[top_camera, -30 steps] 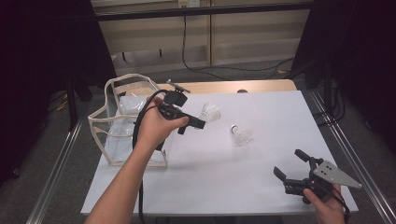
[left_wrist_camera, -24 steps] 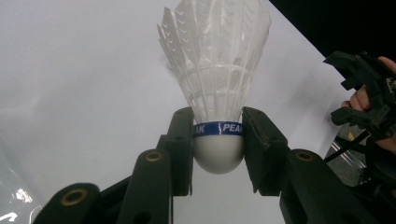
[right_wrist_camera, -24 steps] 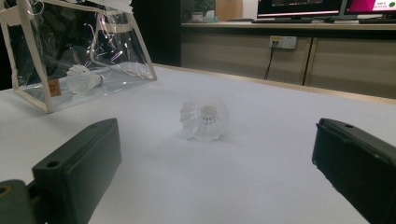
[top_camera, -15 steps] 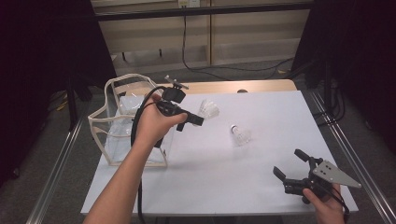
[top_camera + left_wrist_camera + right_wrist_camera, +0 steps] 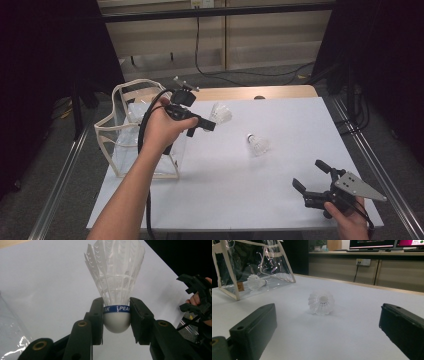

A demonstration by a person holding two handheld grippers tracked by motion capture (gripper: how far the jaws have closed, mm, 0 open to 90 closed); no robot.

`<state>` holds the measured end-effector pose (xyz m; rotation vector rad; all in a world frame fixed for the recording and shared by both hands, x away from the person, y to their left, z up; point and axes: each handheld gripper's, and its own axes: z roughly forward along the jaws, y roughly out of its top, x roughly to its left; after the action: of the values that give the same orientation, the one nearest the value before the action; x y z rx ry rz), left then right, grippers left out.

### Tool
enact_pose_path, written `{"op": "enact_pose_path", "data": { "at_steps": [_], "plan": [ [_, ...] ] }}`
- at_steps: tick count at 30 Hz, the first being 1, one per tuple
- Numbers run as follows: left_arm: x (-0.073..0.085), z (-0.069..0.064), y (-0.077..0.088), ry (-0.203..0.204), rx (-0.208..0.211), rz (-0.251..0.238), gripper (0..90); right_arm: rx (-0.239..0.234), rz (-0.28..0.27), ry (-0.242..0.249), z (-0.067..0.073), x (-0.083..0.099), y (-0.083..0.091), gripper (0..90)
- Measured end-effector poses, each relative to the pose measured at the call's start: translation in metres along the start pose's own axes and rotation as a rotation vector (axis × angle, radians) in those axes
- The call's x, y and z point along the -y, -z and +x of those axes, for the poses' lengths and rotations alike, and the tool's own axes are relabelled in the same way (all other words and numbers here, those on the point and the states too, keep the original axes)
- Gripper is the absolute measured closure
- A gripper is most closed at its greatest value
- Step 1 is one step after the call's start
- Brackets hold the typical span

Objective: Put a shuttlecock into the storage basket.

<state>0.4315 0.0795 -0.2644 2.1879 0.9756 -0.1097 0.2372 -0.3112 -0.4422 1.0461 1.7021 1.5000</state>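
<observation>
Two shuttlecocks are out on the white table (image 5: 280, 200) in the high view. One, the held shuttlecock (image 5: 220, 114), sits in the left gripper (image 5: 207, 124) at upper centre-left, lifted just right of the clear bag (image 5: 120, 145), probably on its way in. The loose shuttlecock (image 5: 258, 144) lies on its side mid-frame, well apart from both grippers. Right gripper (image 5: 311, 176) rests low at lower right, jaws spread wide, nothing between them, likely waiting its turn.

Left gripper view: the jaws clamp the held shuttlecock (image 5: 116, 315) at the cork, pads on either side of the blue band, skirt pointing up the frame. Gripping the cork spares the plastic feathers. The other hand's gripper (image 5: 197, 297) shows at right edge.

Right gripper view: both black jaws stand far apart at the bottom corners, empty. Loose shuttlecock (image 5: 321, 303) lies centre frame, skirt end toward the camera. The bag (image 5: 254, 270) stands upper left with a bagged shuttlecock (image 5: 256, 282) already inside, lying on its side.
</observation>
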Motion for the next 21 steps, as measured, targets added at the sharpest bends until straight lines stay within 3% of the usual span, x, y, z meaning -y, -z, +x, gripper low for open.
{"op": "enact_pose_path", "data": {
  "at_steps": [21],
  "plan": [
    [-0.008, 0.006, 0.014, 0.016, -0.020, -0.020, 65.6, 0.003, -0.004, -0.005, -0.001, 0.000, 0.001, 1.1]
  ]
}}
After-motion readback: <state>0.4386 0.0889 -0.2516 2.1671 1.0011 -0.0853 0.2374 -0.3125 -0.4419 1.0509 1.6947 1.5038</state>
